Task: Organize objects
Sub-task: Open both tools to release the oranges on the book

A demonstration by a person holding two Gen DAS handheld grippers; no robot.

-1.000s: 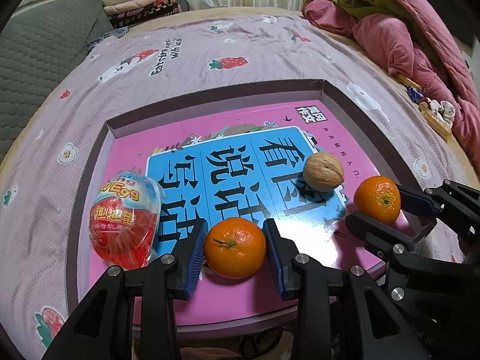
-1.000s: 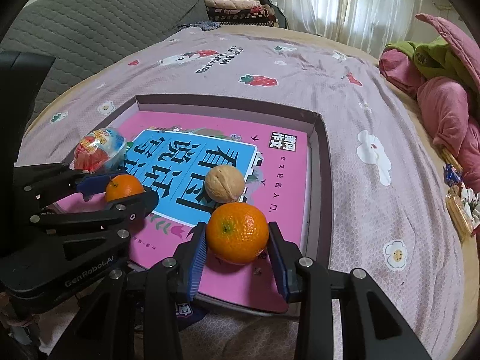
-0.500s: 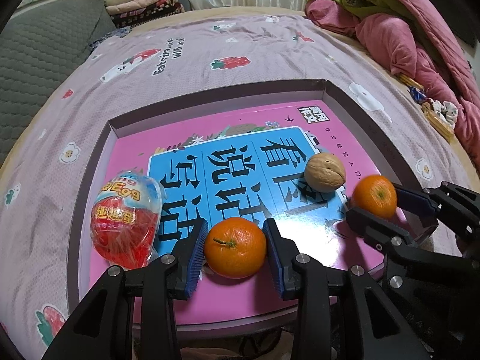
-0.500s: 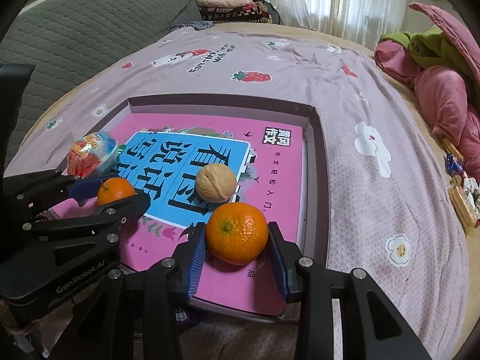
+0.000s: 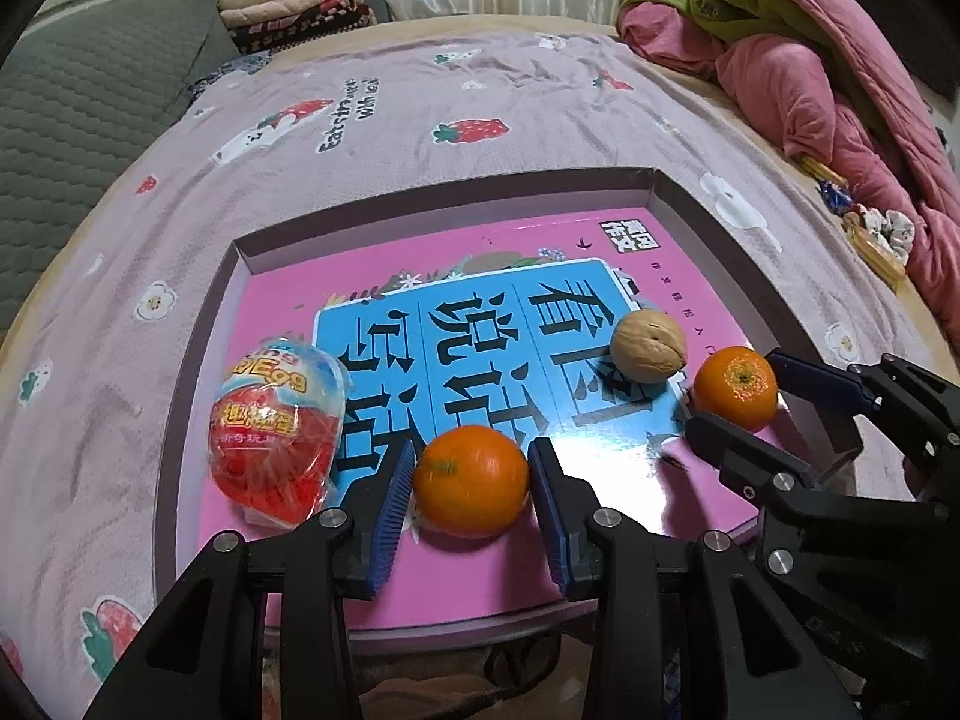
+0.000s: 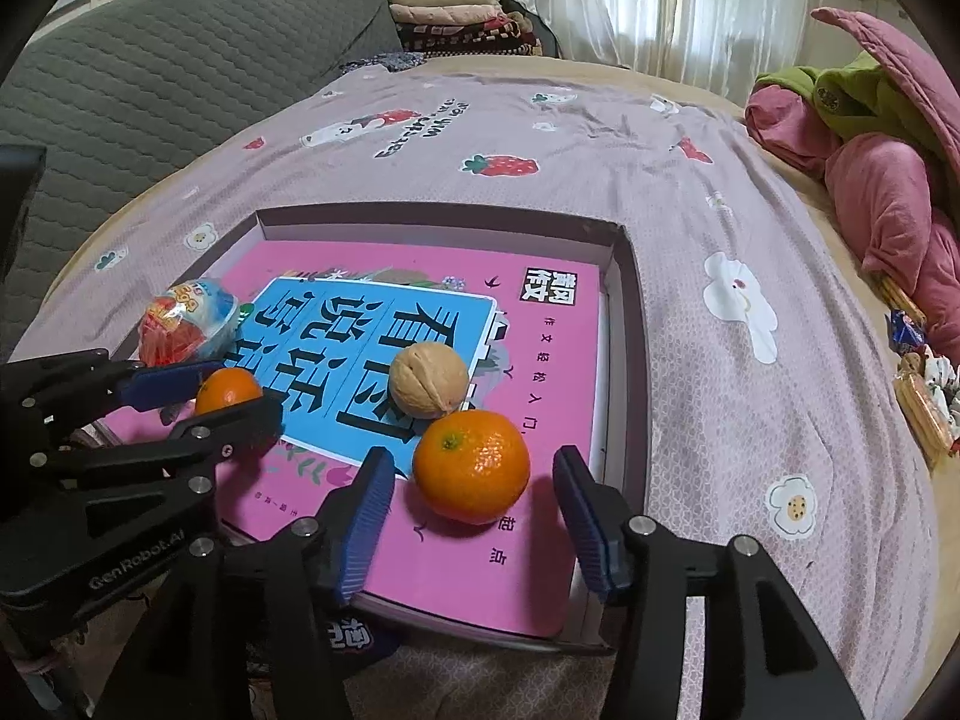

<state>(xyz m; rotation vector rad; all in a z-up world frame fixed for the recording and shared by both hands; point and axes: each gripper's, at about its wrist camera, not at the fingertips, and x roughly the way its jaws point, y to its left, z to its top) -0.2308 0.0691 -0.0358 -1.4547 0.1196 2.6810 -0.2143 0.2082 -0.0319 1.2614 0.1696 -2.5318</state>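
A shallow box (image 5: 666, 189) lined with a pink and blue book (image 5: 480, 324) lies on the bed. In the left wrist view my left gripper (image 5: 471, 483) is around an orange (image 5: 471, 480); its pads are close on both sides, barely touching. A walnut (image 5: 648, 345) and a wrapped red toy egg (image 5: 276, 426) rest on the book. In the right wrist view my right gripper (image 6: 474, 480) is open, with a second orange (image 6: 471, 465) resting on the book between its blue pads, apart from both. The walnut (image 6: 429, 381) touches that orange.
The bed is covered by a purple strawberry-print sheet (image 5: 420, 108). Pink and green bedding (image 5: 798, 60) is piled at the right. Snack packets (image 6: 921, 396) lie at the right edge. A grey quilted cushion (image 6: 150, 78) and folded blankets (image 6: 462, 15) are at the back left.
My right gripper has opened and let its orange rest on the book beside the walnut. My left gripper's jaws have loosened slightly around its orange.
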